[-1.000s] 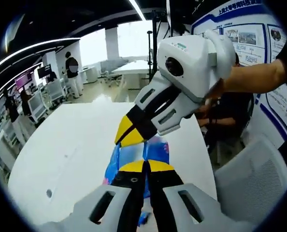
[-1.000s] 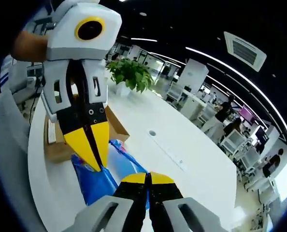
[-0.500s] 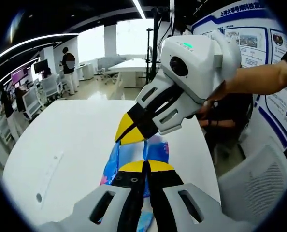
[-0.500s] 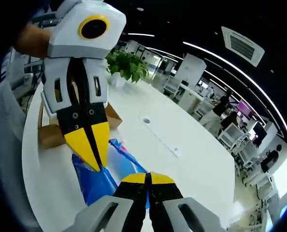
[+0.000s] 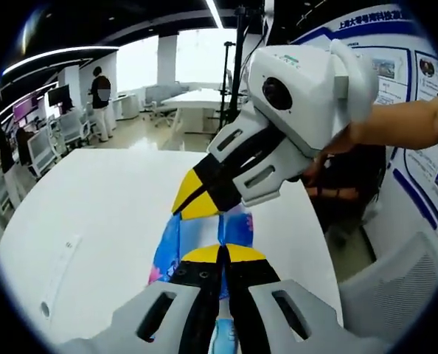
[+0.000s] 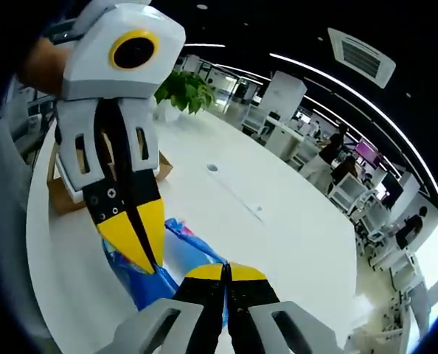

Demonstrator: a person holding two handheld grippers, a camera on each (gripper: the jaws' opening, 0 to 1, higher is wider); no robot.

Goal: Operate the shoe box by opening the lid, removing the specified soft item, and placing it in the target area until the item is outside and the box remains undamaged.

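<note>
Left gripper view has the left gripper [image 5: 220,254] rising from the bottom with its yellow-tipped jaws pressed together on the near edge of a blue soft bag [image 5: 204,234], a plastic pouch with pink and white print. The right gripper [image 5: 200,206] comes in from the upper right, held by a person's hand [image 5: 337,144], and its jaws are likewise clenched on the far edge of the same bag, so the bag hangs stretched between the two just above the white counter [image 5: 108,199]. From the right gripper view the roles swap: the right gripper [image 6: 225,271] pinches the bag [image 6: 176,254] at the bottom, and the left gripper [image 6: 139,254] reaches down from the upper left onto it. Behind the left gripper, further along the counter [image 6: 278,243], sits the brown cardboard shoe box [image 6: 60,192] (mostly hidden, so I cannot tell how its lid lies), well apart from the bag. A potted green plant [image 6: 182,90] stands beyond the box.
</note>
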